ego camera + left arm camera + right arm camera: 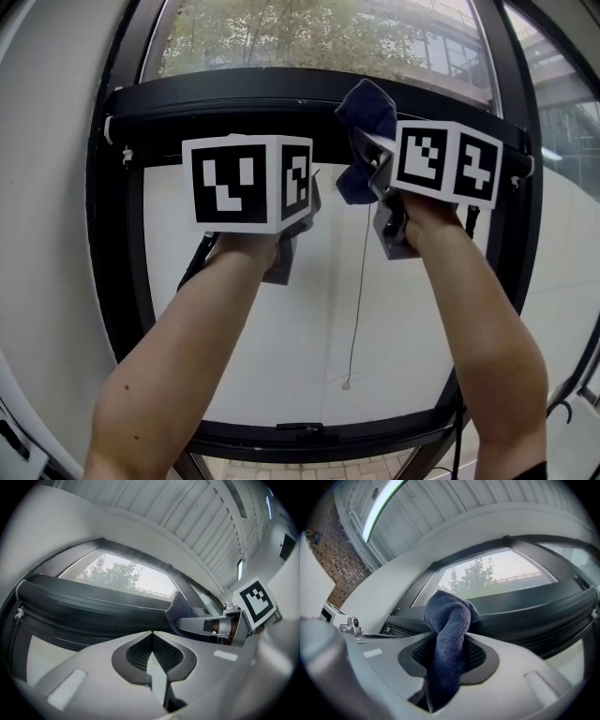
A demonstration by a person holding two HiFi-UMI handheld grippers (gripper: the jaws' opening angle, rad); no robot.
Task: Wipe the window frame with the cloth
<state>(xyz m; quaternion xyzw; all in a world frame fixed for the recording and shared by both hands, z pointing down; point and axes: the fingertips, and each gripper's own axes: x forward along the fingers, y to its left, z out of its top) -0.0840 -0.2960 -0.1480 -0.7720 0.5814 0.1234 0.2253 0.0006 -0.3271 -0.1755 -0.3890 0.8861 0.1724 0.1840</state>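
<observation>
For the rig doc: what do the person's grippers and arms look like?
The left gripper and right gripper have smooth grey moulded shells with black mesh-textured pads at the jaws. Each carries a white cube printed with black square markers. A black strap hangs by the left wrist. The forearms are bare; no sleeves show.

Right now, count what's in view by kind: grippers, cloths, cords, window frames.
Grey two-jaw grippers: 2, left gripper, right gripper
Dark blue fabric cloth: 1
Thin hanging cord: 1
Black window frame: 1
Total: 5
</observation>
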